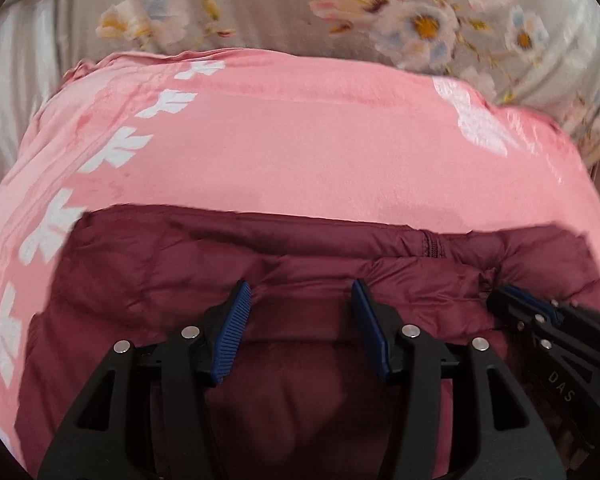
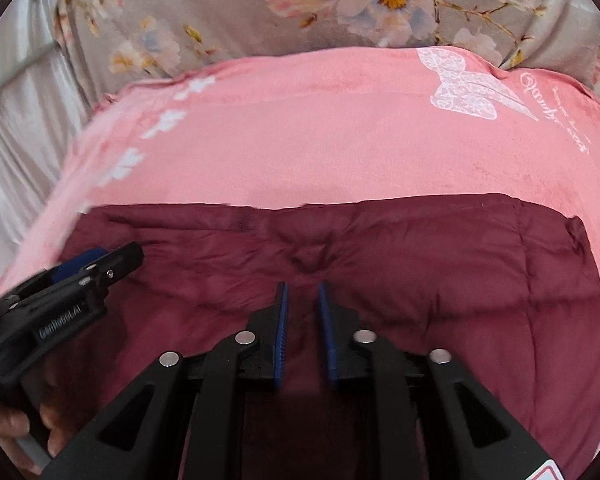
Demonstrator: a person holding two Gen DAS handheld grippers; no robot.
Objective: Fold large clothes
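A maroon quilted puffer jacket lies folded on a pink blanket, its far edge with a zipper end running across the view. My left gripper is open just above the jacket, nothing between its blue pads. The right gripper shows at the right edge of that view. In the right wrist view the jacket fills the lower half. My right gripper has its jaws close together with a narrow gap, over a puckered fold of the jacket. The left gripper reaches in from the left.
The pink blanket has white flower prints down its left side and a white butterfly at the far right. Beyond it lies grey floral bedding. A hand holds the left gripper's handle.
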